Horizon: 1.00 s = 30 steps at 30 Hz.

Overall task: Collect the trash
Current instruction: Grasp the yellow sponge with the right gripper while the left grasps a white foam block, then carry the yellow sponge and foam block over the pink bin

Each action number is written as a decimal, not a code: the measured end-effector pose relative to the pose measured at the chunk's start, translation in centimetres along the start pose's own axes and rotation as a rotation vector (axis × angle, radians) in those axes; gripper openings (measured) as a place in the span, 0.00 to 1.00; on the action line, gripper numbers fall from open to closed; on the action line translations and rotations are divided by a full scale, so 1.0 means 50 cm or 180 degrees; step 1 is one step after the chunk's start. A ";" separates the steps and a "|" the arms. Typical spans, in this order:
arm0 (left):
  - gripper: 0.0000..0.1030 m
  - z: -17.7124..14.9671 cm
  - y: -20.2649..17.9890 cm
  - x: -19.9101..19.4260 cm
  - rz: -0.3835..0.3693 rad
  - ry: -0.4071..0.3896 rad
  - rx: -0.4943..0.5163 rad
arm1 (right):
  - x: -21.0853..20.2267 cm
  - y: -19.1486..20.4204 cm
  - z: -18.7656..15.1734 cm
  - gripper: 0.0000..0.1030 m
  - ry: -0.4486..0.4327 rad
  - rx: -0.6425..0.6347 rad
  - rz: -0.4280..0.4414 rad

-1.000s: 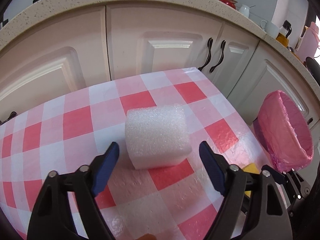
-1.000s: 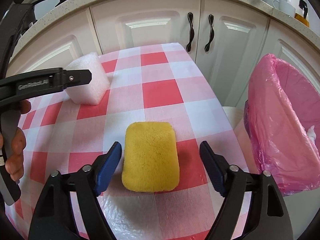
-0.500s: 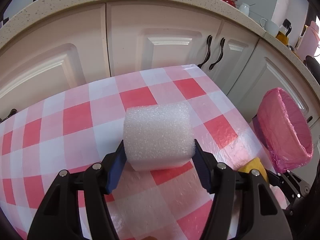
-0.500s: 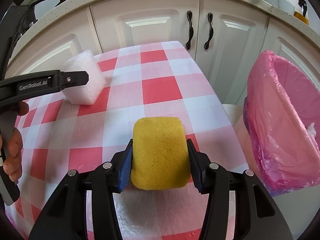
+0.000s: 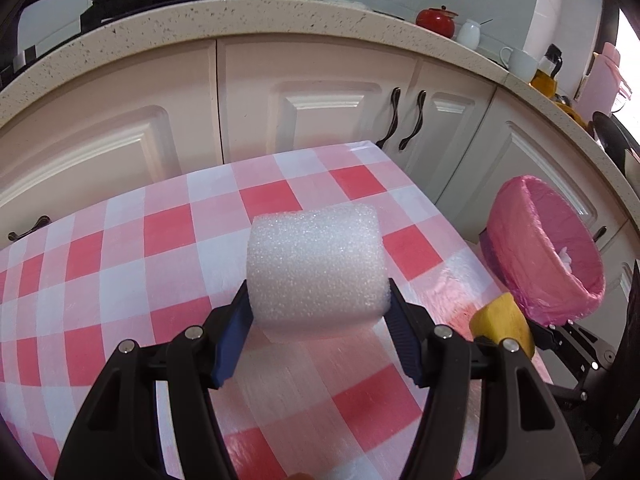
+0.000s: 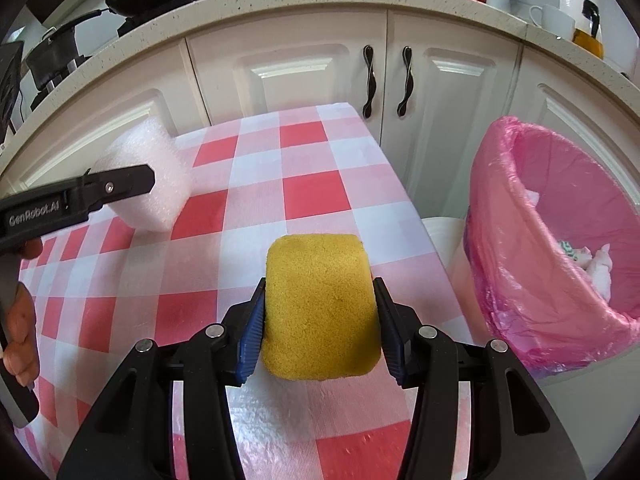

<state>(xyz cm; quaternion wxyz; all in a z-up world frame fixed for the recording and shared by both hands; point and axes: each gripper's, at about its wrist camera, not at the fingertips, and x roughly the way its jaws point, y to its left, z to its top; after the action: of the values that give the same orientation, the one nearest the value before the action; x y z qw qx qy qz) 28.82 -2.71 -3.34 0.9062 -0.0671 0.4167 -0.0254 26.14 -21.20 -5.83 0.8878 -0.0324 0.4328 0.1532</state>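
Gripping a white foam block (image 5: 316,268) between its blue pads, the left hand-held gripper (image 5: 318,312) holds it just above the red and white checked desk (image 5: 168,264). The right hand-held gripper (image 6: 320,312) is clamped on a yellow sponge (image 6: 320,304), lifted a little off the same cloth near the right edge. Its jaws have just been closing, with the sponge between them. A bin with a pink bag (image 6: 560,240) stands beside the desk on the right, with some crumpled white scraps (image 6: 596,264) inside. Cream cabinet doors (image 5: 320,112) are behind.
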 end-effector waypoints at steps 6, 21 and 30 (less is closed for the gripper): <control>0.60 -0.018 -0.019 -0.033 -0.0021 -0.0045 0.0022 | -0.031 -0.010 -0.005 0.46 -0.0060 0.0016 0.0006; 0.60 -0.046 -0.086 -0.106 -0.0105 -0.0164 0.0132 | -0.117 -0.051 -0.018 0.46 -0.0239 0.0081 -0.0039; 0.60 -0.043 -0.151 -0.136 -0.0215 -0.0229 0.0259 | -0.167 -0.104 -0.026 0.46 -0.0329 0.0152 -0.0118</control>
<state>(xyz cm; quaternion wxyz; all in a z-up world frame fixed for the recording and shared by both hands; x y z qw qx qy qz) 22.81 -9.72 1.47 0.9212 -0.0452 0.3799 -0.0705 21.88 -28.44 -0.52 0.9121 -0.0112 0.3893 0.1278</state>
